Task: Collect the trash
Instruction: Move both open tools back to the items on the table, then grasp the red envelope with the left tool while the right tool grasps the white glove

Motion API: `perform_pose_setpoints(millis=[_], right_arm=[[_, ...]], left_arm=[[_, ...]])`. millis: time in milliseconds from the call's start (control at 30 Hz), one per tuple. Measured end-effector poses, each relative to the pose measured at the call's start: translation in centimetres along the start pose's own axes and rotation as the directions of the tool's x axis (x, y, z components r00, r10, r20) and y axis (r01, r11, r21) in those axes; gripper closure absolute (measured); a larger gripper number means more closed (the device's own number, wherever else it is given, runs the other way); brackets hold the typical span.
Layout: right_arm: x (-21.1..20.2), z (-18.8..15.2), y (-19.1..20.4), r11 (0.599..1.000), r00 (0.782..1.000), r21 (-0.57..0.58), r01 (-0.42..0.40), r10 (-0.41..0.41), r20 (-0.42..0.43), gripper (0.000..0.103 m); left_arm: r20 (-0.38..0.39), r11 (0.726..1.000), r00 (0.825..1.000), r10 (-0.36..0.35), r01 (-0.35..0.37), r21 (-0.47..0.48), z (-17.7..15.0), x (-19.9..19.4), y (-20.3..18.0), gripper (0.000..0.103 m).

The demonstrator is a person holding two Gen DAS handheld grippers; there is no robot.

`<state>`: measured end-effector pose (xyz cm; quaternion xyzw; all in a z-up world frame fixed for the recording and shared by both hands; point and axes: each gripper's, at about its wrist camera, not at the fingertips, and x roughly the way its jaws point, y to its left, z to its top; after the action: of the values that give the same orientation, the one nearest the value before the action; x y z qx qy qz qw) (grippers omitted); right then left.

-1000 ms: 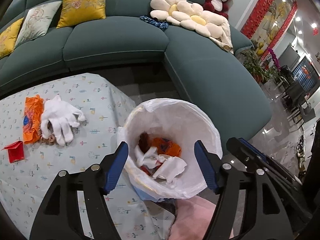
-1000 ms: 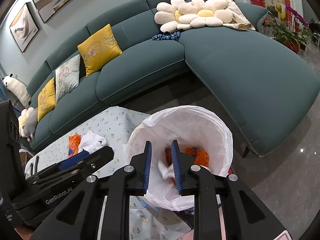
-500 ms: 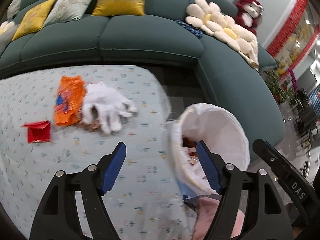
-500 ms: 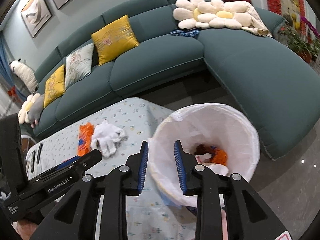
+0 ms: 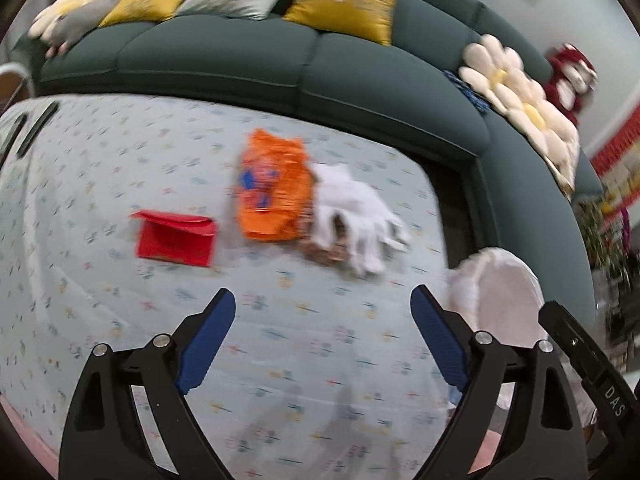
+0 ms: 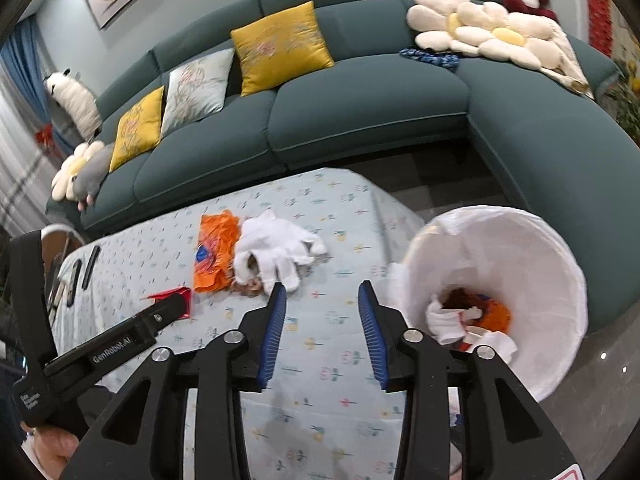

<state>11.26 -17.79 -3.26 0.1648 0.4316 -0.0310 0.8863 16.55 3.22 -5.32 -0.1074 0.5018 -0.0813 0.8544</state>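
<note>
The left hand-held gripper is found released, its jaws having just been opening to a wide spread, with nothing but patterned cloth seen between them. The right hand-held gripper is likewise released and empty, its jaws having just been opening to a moderate gap. Both are held above the near part of the tabletop.

Beyond the fingertips, toward the tabletop's far edge, the remaining trash is noted: a white glove, an orange wrapper touching it on one side, and a red paper envelope lying apart from the wrapper. Some small brown scraps are partly covered by the glove; what they are cannot be told. The white-lined trash bin stands just off the tabletop's end and already contains scraps.

All three items are judged light and limp. The glove is soft and should be pinched at its bunched cuff or palm. The wrapper is judged crinkly and somewhat slippery, best gripped at a raised fold. The envelope is thin; its lifted flap offers the only ready hold.
</note>
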Motion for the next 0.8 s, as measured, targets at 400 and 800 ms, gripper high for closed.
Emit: perform_pose_setpoints(millis=[400, 800], right_arm=[[8.2, 1.3, 6.4, 0.998, 0.995, -0.065, -0.023, 0.017, -0.094, 0.063], [16.6, 3.0, 9.3, 0.996, 0.983, -0.093, 0.003, -0.020, -0.182, 0.063]], left_arm=[[-0.061, 0.953, 0.993, 0.099, -0.113, -0.282, 2.9, 3.2, 10.9, 0.016], [-0.174, 0.880, 0.981, 0.084, -0.155, -0.449, 5.8, 8.9, 15.2, 0.016]])
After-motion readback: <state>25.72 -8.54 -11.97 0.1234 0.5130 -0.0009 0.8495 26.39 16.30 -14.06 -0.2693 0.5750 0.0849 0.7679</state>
